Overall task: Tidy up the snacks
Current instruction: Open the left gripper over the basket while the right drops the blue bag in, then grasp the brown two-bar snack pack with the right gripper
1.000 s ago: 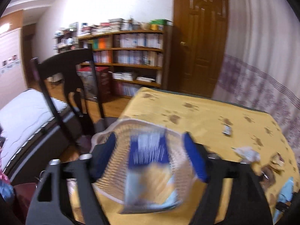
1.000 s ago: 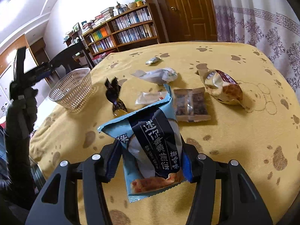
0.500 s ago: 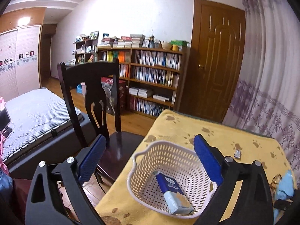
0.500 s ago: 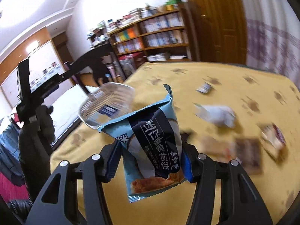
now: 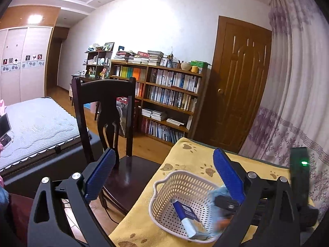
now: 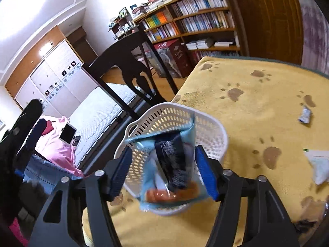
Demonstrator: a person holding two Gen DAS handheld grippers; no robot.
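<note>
Right gripper is over the basket with the light-blue snack bag between its blue pads; the bag is motion-blurred and there's a gap at each pad, so I can't tell whether it's pinched or let go. Basket sits at the table's near-left corner, close to the edge by the chair. One blue-and-white pack already lies inside. Left gripper hangs wide apart, empty, just short of the basket.

To do the drop well: keep the bag centred over the basket's opening, not its rim (bag is big vs. the basket, so a corner could catch). Release low, fingers spread fully, then lift straight up. Don't nudge the basket toward the edge. More snacks wait farther across the cloth, e.g. a small wrapper and a white packet.
</note>
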